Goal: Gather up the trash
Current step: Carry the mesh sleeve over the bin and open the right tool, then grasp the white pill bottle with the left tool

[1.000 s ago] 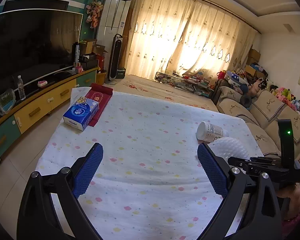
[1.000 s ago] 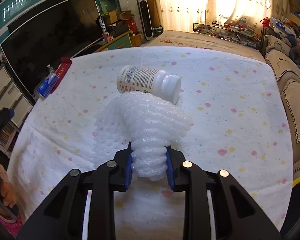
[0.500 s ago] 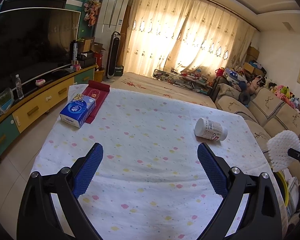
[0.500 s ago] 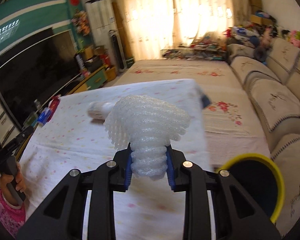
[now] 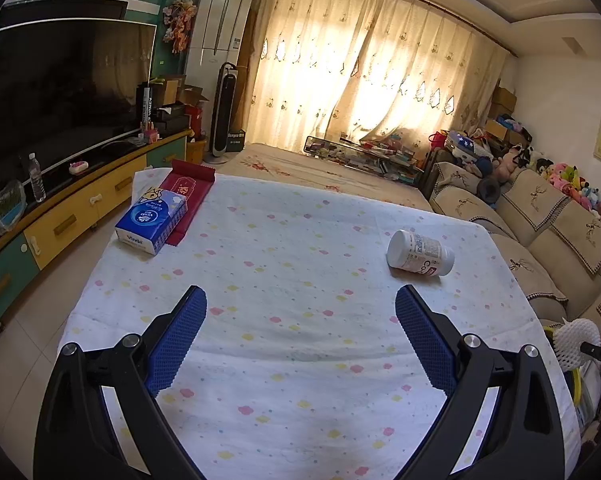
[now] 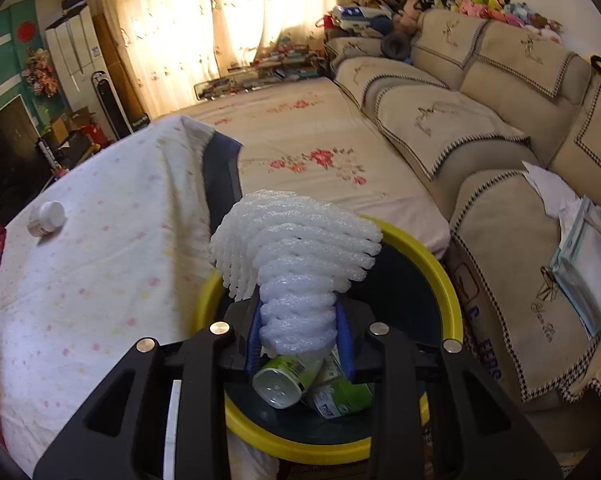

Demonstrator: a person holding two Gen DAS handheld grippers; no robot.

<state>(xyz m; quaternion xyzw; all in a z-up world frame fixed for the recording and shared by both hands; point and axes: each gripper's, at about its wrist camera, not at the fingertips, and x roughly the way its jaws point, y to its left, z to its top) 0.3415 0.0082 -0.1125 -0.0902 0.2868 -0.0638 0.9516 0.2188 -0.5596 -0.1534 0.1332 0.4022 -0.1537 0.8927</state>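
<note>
Right gripper [image 6: 300, 332] holds the white foam fruit net [image 6: 296, 256] above the yellow-rimmed bin [image 6: 440, 264]; its jaws are opening, net between them. Cans [image 6: 286, 376] already binned. Left gripper [image 5: 300, 336] gapes wide, empty. White pill bottle [image 5: 420, 253] remains on the tablecloth [image 5: 280, 260].

Home living room (lived-in): sofa [image 6: 480, 120], television [image 5: 60, 92], curtains [image 5: 360, 80].

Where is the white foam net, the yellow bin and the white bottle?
white foam net [image 6: 296, 248], right wrist view, on its flared top.
yellow bin [image 6: 440, 276], right wrist view, on its rim.
white bottle [image 5: 422, 254], left wrist view, on its label.
</note>
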